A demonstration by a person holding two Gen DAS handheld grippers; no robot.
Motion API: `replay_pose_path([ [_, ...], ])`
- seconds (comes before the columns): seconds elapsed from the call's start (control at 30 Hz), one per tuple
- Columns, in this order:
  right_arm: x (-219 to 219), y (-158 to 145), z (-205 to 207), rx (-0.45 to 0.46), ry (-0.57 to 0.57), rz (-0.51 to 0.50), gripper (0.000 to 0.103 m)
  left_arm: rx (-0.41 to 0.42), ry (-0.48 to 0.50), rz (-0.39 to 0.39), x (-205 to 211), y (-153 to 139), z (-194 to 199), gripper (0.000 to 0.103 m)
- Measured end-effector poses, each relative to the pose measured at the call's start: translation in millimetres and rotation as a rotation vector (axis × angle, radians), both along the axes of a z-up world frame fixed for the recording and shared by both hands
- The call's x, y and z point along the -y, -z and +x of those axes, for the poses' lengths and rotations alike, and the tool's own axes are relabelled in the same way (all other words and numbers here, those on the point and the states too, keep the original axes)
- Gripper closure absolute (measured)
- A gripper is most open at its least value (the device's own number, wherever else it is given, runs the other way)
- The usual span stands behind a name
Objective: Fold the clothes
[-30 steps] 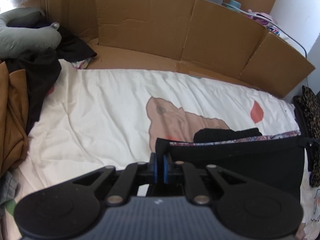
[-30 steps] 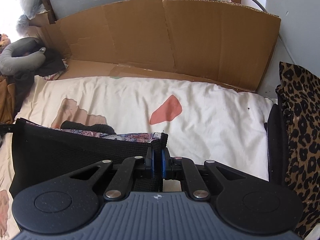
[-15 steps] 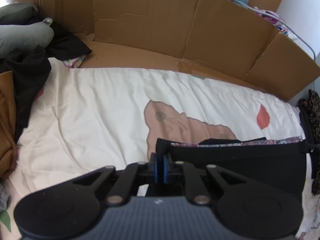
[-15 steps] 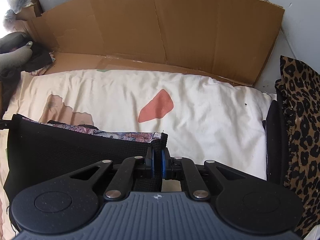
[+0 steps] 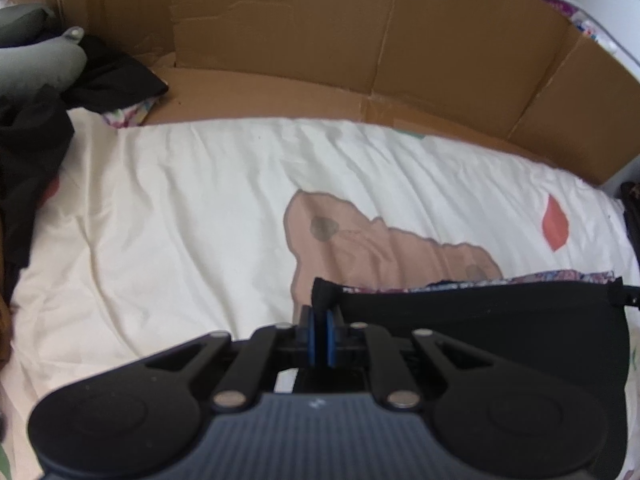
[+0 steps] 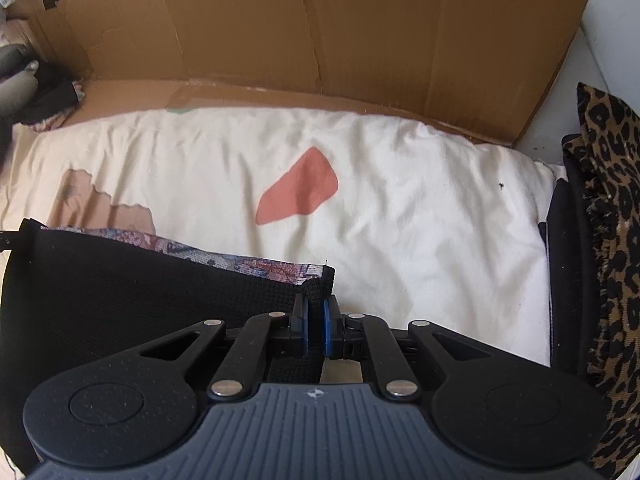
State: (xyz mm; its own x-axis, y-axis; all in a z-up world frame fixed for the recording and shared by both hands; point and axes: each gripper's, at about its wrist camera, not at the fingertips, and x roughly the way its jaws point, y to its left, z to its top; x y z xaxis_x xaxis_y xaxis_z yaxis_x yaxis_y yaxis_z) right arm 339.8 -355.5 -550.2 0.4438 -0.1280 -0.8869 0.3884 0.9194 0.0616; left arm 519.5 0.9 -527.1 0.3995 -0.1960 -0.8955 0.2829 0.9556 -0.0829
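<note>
Covering the bed, a cream sheet (image 5: 192, 216) with tan and red patches is seen, walled behind by brown cardboard (image 6: 320, 32); no writing can be read. A black garment (image 6: 132, 280) is held above the sheet, its corners clamped by the left gripper (image 5: 319, 322) and right gripper (image 6: 315, 312).

A cream bedsheet printed with tan and coral shapes (image 5: 192, 208) is spread across the surface, lightly creased. It is bordered at the far side by flattened brown cardboard panels (image 6: 320, 28), propped upright. A white wall (image 6: 608, 44) is seen at right. Soft daylight is cast throughout.
</note>
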Motion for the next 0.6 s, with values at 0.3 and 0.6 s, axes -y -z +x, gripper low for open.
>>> replay_pose_path([
  [0.3, -18.4, 28.4, 4.8, -0.068, -0.093, -0.087, 0.097, -0.026, -0.009, 0.005, 5.6, 21.5, 2.6, 0.096],
  [0.6, -20.2, -3.4, -11.7, -0.065, -0.116, -0.082, 0.060, 0.007, 0.009, 0.105, 6.6, 0.5, -6.2, 0.061],
])
